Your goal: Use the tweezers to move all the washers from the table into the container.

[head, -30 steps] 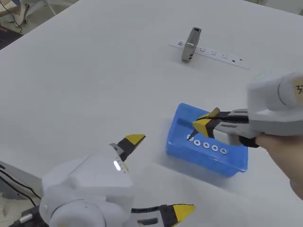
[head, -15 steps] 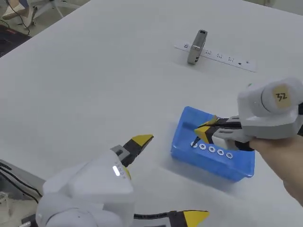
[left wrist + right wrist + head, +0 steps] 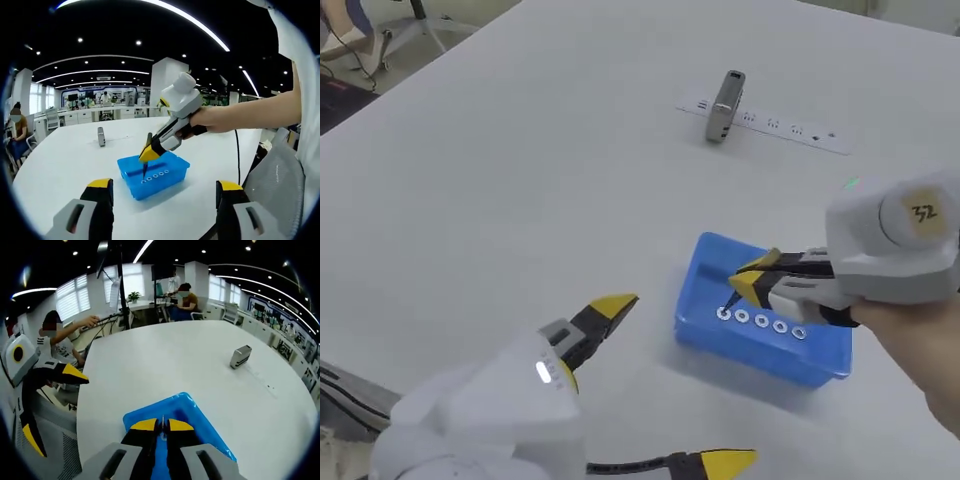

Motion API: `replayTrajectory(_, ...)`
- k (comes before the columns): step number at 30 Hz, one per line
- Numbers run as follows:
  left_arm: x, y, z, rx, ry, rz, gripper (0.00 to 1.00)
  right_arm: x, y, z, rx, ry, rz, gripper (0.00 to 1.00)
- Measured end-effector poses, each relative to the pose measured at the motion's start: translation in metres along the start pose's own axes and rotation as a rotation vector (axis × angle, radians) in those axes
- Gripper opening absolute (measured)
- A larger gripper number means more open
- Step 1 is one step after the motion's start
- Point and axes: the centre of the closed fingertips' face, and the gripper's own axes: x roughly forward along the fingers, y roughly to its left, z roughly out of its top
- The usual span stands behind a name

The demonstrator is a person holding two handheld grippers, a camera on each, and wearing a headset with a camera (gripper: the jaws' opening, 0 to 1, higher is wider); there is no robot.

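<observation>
A blue container sits on the white table, with several washers in a row on its floor. My right gripper reaches over it from the right, shut on thin dark tweezers whose tip points down at the left end of the row. In the right gripper view the jaws are pressed together above the container. My left gripper hovers open near the table's front edge, left of the container. The left gripper view shows its jaws wide apart, facing the container, the washers and the tweezers.
A small grey device stands at the left end of a white power strip at the far side of the table. Bare white tabletop stretches left of the container. People sit at desks in the background.
The tweezers' tip has come down to the left end of the washer row, where one more washer now lies. The head camera has shifted; the left gripper stays open.
</observation>
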Motion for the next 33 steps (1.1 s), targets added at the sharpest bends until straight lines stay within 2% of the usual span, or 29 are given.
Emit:
replayTrajectory(4, -0.002, 0.001, 0.002, -0.010, 0.008, -0.007, 0.79, -0.028, 0.013, 0.019, -0.036, -0.088, -0.002, 0.03)
replayTrajectory(8, -0.003, 0.007, 0.013, 0.025, 0.008, -0.008, 0.73, -0.045, 0.024, 0.017, -0.032, -0.103, 0.003, 0.03)
replayTrajectory(10, -0.002, 0.010, 0.027, 0.029, -0.010, -0.036, 0.63, -0.054, 0.031, 0.011, -0.043, -0.102, 0.000, 0.03)
replayTrajectory(13, 0.002, 0.004, 0.044, 0.042, -0.028, -0.111, 0.47, -0.061, 0.043, 0.000, -0.058, -0.092, 0.012, 0.02)
replayTrajectory(14, 0.003, 0.003, 0.046, 0.049, -0.029, -0.124, 0.43, -0.062, 0.045, -0.002, -0.063, -0.088, 0.014, 0.02)
replayTrajectory(15, 0.005, -0.003, 0.051, 0.069, -0.031, -0.160, 0.38, -0.063, 0.052, -0.011, -0.110, -0.053, 0.027, 0.02)
replayTrajectory(17, 0.008, -0.013, 0.055, 0.096, -0.020, -0.216, 0.31, -0.064, 0.059, -0.022, -0.160, -0.010, 0.039, 0.02)
replayTrajectory(18, 0.010, -0.021, 0.057, 0.116, -0.013, -0.261, 0.26, -0.064, 0.064, -0.031, -0.182, 0.023, 0.053, 0.02)
replayTrajectory(20, 0.011, -0.031, 0.057, 0.134, 0.013, -0.308, 0.18, -0.063, 0.070, -0.040, -0.207, 0.049, 0.074, 0.02)
replayTrajectory(23, 0.014, -0.053, 0.055, 0.197, 0.042, -0.427, 0.01, -0.061, 0.079, -0.053, -0.245, 0.088, 0.105, 0.02)
replayTrajectory(24, 0.016, -0.062, 0.052, 0.214, 0.065, -0.473, 0.00, -0.061, 0.083, -0.057, -0.253, 0.102, 0.118, 0.02)
replayTrajectory(26, 0.020, -0.072, 0.050, 0.228, 0.089, -0.517, 0.00, -0.060, 0.086, -0.063, -0.262, 0.116, 0.125, 0.02)
replayTrajectory(29, 0.027, -0.077, 0.051, 0.240, 0.097, -0.532, 0.03, -0.060, 0.088, -0.068, -0.269, 0.131, 0.137, 0.02)
replayTrajectory(33, 0.033, -0.084, 0.046, 0.263, 0.139, -0.588, 0.04, -0.063, 0.087, -0.072, -0.292, 0.150, 0.138, 0.02)
